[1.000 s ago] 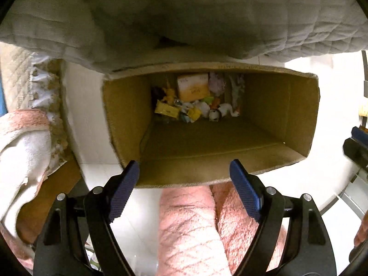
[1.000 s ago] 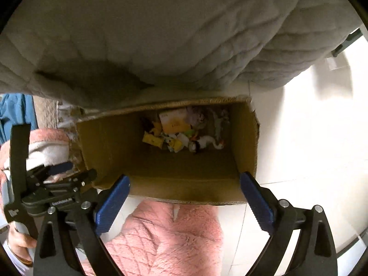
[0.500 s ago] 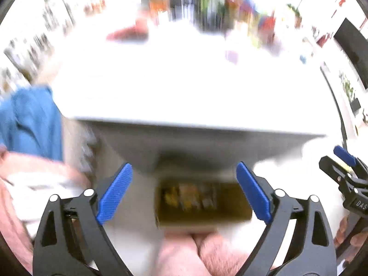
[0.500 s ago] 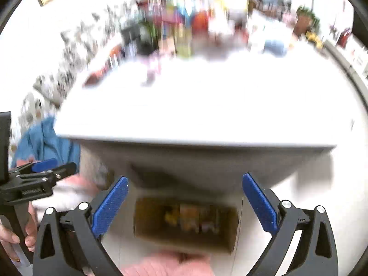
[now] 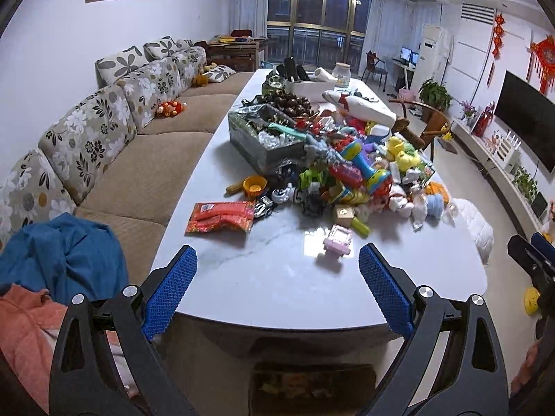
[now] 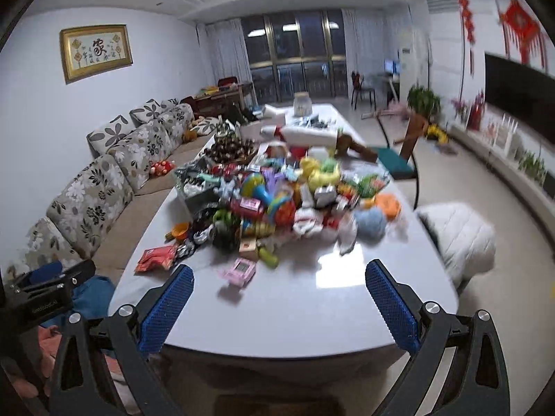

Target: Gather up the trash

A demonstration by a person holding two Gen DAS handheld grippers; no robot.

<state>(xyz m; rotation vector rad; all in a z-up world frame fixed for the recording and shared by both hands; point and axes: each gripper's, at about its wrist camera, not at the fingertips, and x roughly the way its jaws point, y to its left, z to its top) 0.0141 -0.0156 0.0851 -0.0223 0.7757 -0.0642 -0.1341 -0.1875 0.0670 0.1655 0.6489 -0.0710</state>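
Two empty grippers above a cluttered table

Nearest me on the white table [image 5: 277,287] lie a red snack wrapper [image 5: 222,217] and a small pink toy [image 5: 337,241], with a heap of toys [image 5: 347,170] behind — my left gripper [image 5: 277,291] and right gripper [image 6: 279,306] both spread wide, gripping nothing; a cardboard box [image 5: 312,383] sits below the table's edge.

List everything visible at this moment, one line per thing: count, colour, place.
table: one, white marble, centre
toy pile: many, mixed colours, mid-table
snack packet: one, red, table's near left
pink toy: one, pink, near table edge
tin box: one, grey, behind the pile
cardboard box: one, brown, under the near table edge
sofa: one, beige with floral cushions, left
blue cloth: one, on the sofa
television: one, black, right wall
left gripper: open, empty
right gripper: open, empty
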